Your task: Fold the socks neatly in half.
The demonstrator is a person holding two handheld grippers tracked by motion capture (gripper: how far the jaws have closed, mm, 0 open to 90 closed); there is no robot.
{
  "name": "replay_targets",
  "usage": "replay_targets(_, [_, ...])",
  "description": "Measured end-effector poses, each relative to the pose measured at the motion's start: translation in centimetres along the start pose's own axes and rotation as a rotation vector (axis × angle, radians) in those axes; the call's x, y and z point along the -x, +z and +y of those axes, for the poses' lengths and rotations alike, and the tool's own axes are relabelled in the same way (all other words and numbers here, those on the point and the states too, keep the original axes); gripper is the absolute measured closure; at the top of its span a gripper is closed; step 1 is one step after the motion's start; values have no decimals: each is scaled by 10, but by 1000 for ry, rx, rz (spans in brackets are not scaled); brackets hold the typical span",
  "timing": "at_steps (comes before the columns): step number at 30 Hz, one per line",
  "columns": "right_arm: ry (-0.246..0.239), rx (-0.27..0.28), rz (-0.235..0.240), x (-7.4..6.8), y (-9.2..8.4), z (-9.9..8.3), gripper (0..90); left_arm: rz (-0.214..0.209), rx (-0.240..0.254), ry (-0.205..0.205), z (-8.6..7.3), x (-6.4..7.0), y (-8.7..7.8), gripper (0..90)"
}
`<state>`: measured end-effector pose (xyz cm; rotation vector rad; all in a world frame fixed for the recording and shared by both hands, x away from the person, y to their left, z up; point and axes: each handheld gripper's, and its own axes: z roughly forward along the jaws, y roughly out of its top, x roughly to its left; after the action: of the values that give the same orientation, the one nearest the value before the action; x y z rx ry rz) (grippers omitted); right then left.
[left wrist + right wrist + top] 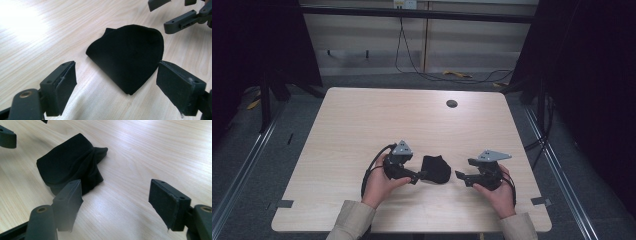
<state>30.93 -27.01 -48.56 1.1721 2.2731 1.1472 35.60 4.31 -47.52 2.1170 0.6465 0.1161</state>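
Black cloth (435,169) on table (362,125) — between left gripper (421,176) and right gripper (460,176)

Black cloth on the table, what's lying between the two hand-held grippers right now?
Just the folded black cloth lies between the left hand-held gripper and the right hand-held gripper, flat on the table, in the high view.

The bench (362,120) has a light wood-grain top with a round dark grommet (452,104) near its far edge. A folded black cloth (436,168) lies flat on it.
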Motion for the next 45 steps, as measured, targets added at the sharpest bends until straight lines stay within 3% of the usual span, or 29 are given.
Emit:
replay_targets(9, [6,-2,-10,5,-9,-5,225,4,6,-25,-6,-9,-12,153])
replay_targets(17, [-36,-48,-9,5,-12,-9,172,10,2,-24,-18,-18,-23,149])
replay_targets(29, [-43,-67,40,10,-21,-17,158,29,6,-23,-34,-29,-38,153])
replay_targets(37, [-65,-84,24,13,-28,-22,158,46,11,-38,-45,-37,-49,154])
replay_targets(45, [-51,-82,6,19,-41,-31,159,55,21,-57,-60,-46,-65,155])
